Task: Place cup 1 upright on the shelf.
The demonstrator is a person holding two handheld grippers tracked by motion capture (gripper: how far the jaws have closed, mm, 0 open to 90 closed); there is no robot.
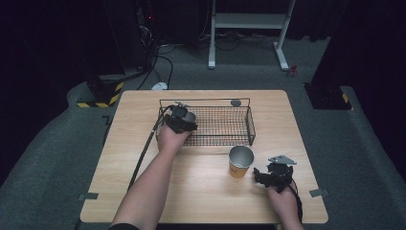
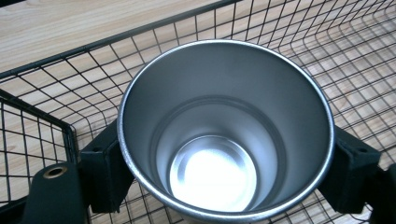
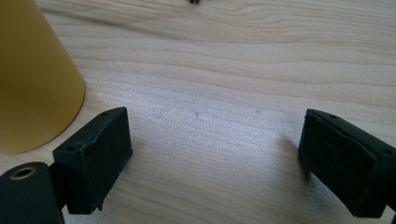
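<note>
At the left end of the wire basket (image 1: 225, 125), which is set toward the far edge of the tabletop (image 1: 143, 187), a steel cup (image 2: 224, 135) is held clenched between the left tongs (image 1: 182, 120). In the left gripper view the cup is seen from above its mouth: a round rolled rim, a brushed grey inner wall with a step partway down, and a bright, shiny bottom. Black pads (image 2: 105, 168) are pressed against its outer wall on both sides. The basket's corner wall is seen just beside the cup, with open mesh stretching away toward the basket's other end. A small grey disc (image 1: 235, 102) is seen at the basket's far rim.

Bare wood is left along the near edge and the near left corner of the tabletop. Just in front of the basket's right end, a second cup (image 1: 240, 161) is stood upright, yellow outside and metallic inside. Toward the near right corner, the right tongs (image 1: 261, 176) are rested low over the wood, released, with nothing but bare tabletop between them; the yellow cup is seen just beside one pad, apart from it.
</note>
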